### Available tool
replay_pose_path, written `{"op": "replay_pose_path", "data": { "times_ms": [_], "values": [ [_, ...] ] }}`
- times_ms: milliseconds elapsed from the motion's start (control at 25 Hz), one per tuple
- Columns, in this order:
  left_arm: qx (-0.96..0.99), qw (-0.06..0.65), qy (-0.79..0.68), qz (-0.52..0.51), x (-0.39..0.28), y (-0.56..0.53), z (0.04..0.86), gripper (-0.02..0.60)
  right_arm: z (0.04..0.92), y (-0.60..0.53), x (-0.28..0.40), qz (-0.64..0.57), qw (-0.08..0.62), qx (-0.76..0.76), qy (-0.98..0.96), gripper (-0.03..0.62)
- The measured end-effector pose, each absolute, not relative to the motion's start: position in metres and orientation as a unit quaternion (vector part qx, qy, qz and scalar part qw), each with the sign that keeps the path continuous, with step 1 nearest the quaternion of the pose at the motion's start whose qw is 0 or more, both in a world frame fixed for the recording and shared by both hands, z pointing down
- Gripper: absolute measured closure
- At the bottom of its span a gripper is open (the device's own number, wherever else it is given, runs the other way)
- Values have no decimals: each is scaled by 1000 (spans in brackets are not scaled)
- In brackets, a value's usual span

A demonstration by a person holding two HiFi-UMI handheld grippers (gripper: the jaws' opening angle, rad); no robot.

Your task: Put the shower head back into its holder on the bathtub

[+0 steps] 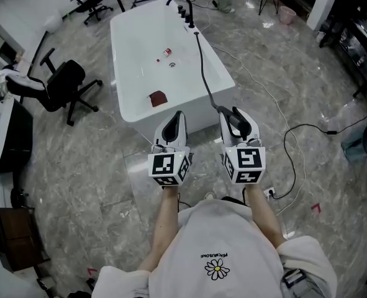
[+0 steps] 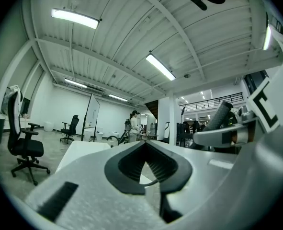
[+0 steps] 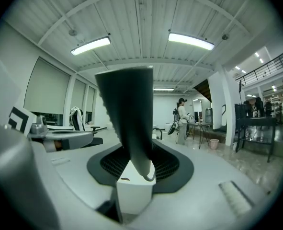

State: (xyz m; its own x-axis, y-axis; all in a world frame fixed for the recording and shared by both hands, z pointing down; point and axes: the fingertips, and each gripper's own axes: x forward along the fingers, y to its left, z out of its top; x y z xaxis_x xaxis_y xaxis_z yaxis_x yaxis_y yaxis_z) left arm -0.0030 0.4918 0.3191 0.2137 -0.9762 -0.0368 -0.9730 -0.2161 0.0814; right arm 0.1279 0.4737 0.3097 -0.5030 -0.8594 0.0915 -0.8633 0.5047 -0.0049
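Marble floor [image 1: 77,166], office chair [image 1: 65,82] beside bathtub [image 1: 133,115]

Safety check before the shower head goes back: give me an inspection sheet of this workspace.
Surface: glossy grey marble floor.
Job's things: white bathtub; shower head held off the tub, its hose running along the right rim to the black tap at the far end.
Clutter: dark red thing and small red and white item inside the tub.
Grippers: left gripper shut, empty; right gripper shut on the shower head.
Cables: black cable looping over the floor to a socket strip.
Surroundings: office chair at left, pink bin far right.
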Motion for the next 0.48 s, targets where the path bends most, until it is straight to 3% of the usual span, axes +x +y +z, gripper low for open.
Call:
{"op": "replay_pose_path", "data": {
  "times_ms": [200, 480],
  "values": [
    [788, 43, -613, -33, -13, 476, 337, 580, 285, 443, 109, -12, 29, 508, -861, 456],
    [777, 71, -624, -40, -40, 436, 358, 580, 316, 397, 90, -6, 64, 501, -863, 456]
  ]
}}
